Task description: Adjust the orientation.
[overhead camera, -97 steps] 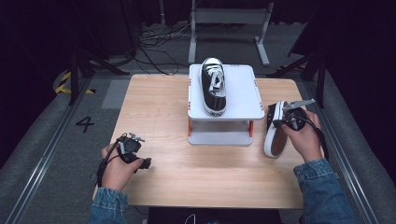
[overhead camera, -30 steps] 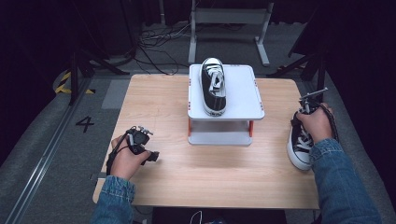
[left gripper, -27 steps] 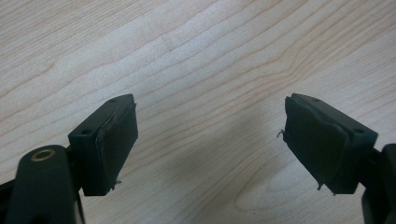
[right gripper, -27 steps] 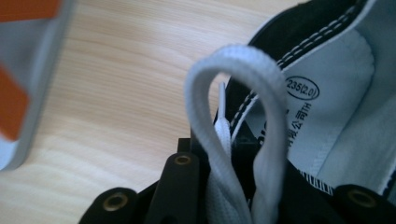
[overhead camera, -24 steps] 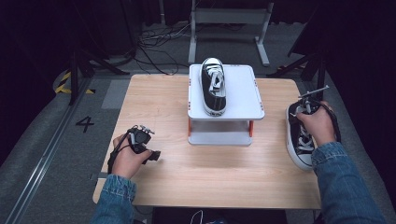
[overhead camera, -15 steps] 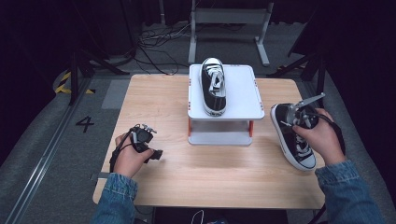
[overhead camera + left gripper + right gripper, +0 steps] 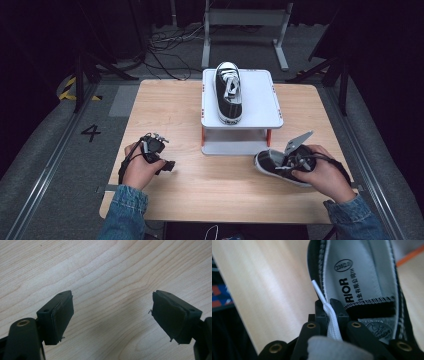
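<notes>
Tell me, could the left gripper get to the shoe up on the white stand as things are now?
Probably yes. The left gripper is open and holds nothing, and bare table lies between it and the white stand. The shoe sits uncovered on top.

A light wooden table stands on a grey carpeted floor in a dark room. A black numeral 4 is marked on the floor, and tangled cables and a grey metal frame sit beyond the table's far edge.
</notes>
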Demonstrator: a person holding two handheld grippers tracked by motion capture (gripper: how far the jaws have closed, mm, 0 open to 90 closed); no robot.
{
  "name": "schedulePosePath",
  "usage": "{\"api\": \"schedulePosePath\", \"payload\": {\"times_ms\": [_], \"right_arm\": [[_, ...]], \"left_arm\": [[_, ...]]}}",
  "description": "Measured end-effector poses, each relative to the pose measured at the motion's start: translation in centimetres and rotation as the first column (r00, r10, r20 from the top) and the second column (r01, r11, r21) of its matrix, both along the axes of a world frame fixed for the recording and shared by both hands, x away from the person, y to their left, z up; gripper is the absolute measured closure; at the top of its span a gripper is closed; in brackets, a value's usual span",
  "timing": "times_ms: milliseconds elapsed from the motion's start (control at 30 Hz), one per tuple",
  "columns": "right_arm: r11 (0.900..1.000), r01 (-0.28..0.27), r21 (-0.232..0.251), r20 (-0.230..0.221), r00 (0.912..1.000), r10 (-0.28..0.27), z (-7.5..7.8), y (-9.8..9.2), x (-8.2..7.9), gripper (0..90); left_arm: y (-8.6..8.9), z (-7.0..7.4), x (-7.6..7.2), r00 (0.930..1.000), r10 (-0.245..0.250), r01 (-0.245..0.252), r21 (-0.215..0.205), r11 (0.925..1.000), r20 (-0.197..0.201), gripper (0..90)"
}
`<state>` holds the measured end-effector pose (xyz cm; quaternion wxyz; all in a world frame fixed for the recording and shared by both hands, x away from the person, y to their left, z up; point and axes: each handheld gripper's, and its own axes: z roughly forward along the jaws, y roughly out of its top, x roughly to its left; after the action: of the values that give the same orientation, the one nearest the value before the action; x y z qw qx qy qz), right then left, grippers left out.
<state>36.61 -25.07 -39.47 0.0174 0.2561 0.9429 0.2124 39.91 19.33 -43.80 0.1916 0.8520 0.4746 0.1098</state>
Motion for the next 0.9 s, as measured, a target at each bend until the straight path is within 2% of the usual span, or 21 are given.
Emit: {"api": "schedulePosePath", "payload": {"times_ms": [67,167,233,267,300,367,400,433,500,567,600,700,733,767,833,900], "right_arm": [[0.999,-0.034,-0.015,-0.027,0.9991,0.034,-0.8,0.9,-0.3,83.4],[0.999,-0.046,-0.023,-0.03,0.9985,0.045,-1.3,1.4,-0.3,82.0],[0.999,-0.045,-0.023,-0.019,0.9988,0.045,-1.5,1.6,-0.3,79.2],[0.999,-0.037,-0.015,0.003,0.9993,0.037,-1.5,1.6,-0.1,75.1],[1.0,-0.014,0.004,0.038,0.9992,0.014,-1.7,1.5,0.0,69.5],[1.0,-0.001,0.028,0.063,0.998,0.0,-1.6,1.5,0.1,66.3],[0.999,-0.004,0.035,0.074,0.9973,0.001,-1.5,1.5,0.1,61.5],[0.999,0.014,0.05,0.101,0.9947,-0.019,-1.3,1.4,0.1,55.3],[0.989,0.064,0.136,0.132,0.9878,-0.082,-0.3,0.8,0.0,52.2],[0.974,0.123,0.19,0.152,0.9765,-0.153,0.9,0.0,-0.2,52.5],[0.966,0.17,0.197,0.158,0.9663,-0.203,1.4,-0.5,-0.4,49.9],[0.936,0.306,0.173,0.192,0.9218,-0.337,2.4,-2.2,-0.6,49.8],[0.92,0.349,0.18,0.181,0.9072,-0.38,2.5,-2.9,-0.6,49.2],[0.905,0.381,0.19,0.161,0.8972,-0.411,2.5,-3.3,-0.5,48.2],[0.885,0.426,0.188,0.132,0.8819,-0.452,2.2,-3.8,-0.5,47.2],[0.872,0.458,0.173,0.125,0.868,-0.48,1.5,-4.1,-0.3,44.4]], "left_arm": [[0.1,0.0,0.0,1.0,0.002,-0.002,0.003,1.0,0.003,18.3],[0.1,0.1,0.0,1.0,-0.002,0.002,0.002,1.0,0.0,18.3],[0.0,0.1,0.0,1.0,-0.009,0.009,0.002,1.0,-0.003,18.3],[-0.1,0.0,0.0,1.0,-0.006,0.006,0.004,1.0,-0.006,18.3],[-0.1,-0.1,0.0,0.9999,-0.009,0.009,0.007,0.9999,-0.008,18.3],[-0.1,-0.1,0.1,0.9999,-0.014,0.014,0.008,0.9999,-0.01,18.3],[-0.2,-0.2,0.1,0.9998,-0.013,0.013,0.004,0.9999,-0.013,18.3],[-0.2,-0.1,0.1,0.9998,-0.014,0.014,0.004,0.9999,-0.013,18.3],[-0.2,-0.1,0.1,0.9999,-0.013,0.013,0.002,0.9999,-0.009,18.4],[-0.1,-0.1,0.1,0.9999,-0.013,0.013,0.002,0.9999,-0.008,18.3],[-0.1,-0.1,0.1,0.9999,-0.012,0.012,0.0,0.9999,-0.007,18.3],[-0.3,-0.1,0.3,0.9998,-0.017,0.017,0.003,0.9999,-0.01,18.4],[-0.4,-0.1,0.3,0.9998,-0.016,0.016,0.002,0.9999,-0.013,18.3],[-0.5,-0.1,0.4,0.9997,-0.021,0.021,0.003,0.9998,-0.012,18.4],[-0.8,-0.1,0.6,0.9995,-0.027,0.027,-0.001,0.9996,-0.015,18.3],[-1.0,-0.1,0.8,0.9992,-0.037,0.037,0.003,0.9993,-0.015,18.4]]}}
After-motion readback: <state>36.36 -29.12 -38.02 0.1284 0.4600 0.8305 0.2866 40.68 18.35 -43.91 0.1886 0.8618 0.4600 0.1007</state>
